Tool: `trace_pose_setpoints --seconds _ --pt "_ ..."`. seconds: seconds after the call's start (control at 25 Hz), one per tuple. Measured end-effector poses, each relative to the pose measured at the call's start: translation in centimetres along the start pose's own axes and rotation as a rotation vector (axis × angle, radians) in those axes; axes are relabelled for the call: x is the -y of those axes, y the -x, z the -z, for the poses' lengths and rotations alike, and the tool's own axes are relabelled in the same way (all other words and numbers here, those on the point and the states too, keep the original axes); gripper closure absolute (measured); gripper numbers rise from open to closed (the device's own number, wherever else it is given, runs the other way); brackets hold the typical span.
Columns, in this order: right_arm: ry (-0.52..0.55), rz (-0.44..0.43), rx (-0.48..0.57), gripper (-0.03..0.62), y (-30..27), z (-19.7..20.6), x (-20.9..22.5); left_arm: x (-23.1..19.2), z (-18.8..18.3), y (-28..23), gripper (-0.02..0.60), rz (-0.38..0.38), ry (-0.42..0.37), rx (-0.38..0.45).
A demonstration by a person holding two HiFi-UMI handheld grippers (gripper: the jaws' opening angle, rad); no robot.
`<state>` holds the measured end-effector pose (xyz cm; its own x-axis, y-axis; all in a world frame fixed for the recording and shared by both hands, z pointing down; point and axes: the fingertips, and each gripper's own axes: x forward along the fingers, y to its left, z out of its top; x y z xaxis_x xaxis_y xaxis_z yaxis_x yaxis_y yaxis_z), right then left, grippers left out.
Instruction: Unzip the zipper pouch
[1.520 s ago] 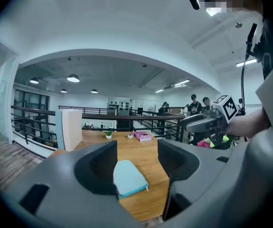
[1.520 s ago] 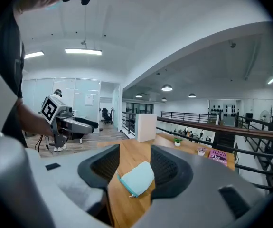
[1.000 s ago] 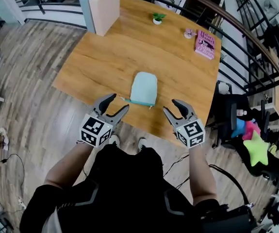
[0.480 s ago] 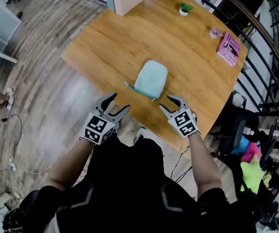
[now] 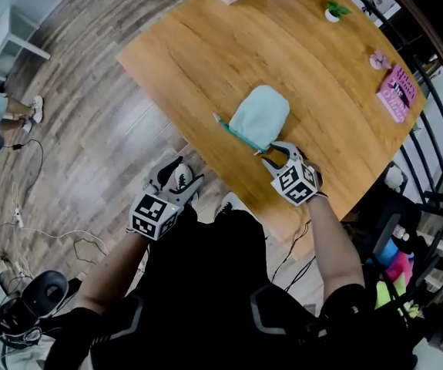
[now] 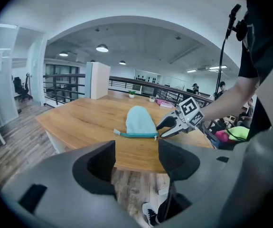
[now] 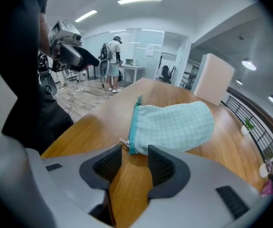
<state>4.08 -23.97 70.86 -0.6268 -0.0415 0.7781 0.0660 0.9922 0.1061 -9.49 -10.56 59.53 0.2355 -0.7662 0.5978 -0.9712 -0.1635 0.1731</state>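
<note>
Lying near the wooden table's [image 5: 206, 52] front edge, the mint zipper pouch [image 5: 261, 114] is held by nothing, so a one-sided tug could drag it off. The left gripper [image 5: 181, 174] hangs open and empty beyond that edge. The right gripper [image 5: 273, 154], jaws apart though just narrowing over bare wood, may miss the tiny zipper pull [image 7: 123, 142] just ahead.

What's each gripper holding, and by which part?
Nothing. The right gripper is open, jaws just closing, only wooden table between them, short of the pale teal fabric zipper pouch. The left gripper is open, empty.
</note>
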Motion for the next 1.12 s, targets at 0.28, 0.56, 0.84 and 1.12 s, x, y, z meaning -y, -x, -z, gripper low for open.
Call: trace_pose_setpoints --seconds 0.28,0.56,0.84,1.12 --pt "0.068 -0.064 -0.005 0.455 -1.3 0.3 0.3 -0.6 1.1 0.6 0.295 -0.036 0.023 -0.016" --pt "0.049 -0.062 -0.004 0.496 -1.3 0.2 0.3 -0.8 1.2 0.7 0.295 -0.038 0.025 -0.018" --pt "0.084 -0.076 -0.016 0.477 -1.5 -0.6 0.2 -0.6 0.4 -0.2 0.295 -0.007 -0.017 -0.02" --pt "0.063 -0.098 -0.021 0.52 -2.1 -0.2 -0.2 -0.9 0.9 -0.3 0.295 0.0 -0.013 -0.03"
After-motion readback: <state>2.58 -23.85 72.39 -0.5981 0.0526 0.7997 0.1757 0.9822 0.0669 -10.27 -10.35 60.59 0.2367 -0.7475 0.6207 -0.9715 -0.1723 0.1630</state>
